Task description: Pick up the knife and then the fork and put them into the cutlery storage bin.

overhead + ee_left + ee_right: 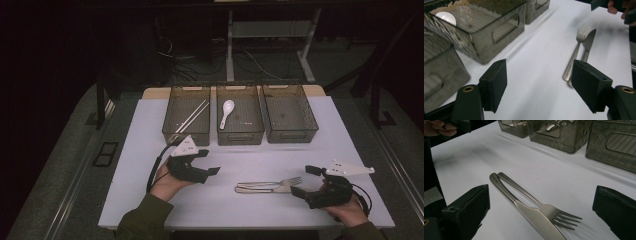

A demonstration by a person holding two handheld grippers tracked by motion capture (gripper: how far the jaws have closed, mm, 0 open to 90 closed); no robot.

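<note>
Now the sorting stands between picks: a fork (280, 183) and knife (257, 189) lie side by side on the table (150, 150), between both claws. The left claw (212, 161) is released and empty, near the bins (240, 120); the right claw (304, 181) is likewise spread, nothing held. Next, one claw should probably straddle a handle and clench.

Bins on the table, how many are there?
3, in a row along the far side: the left bin holds chopsticks, the middle bin a white spoon, the right bin looks empty.
</note>
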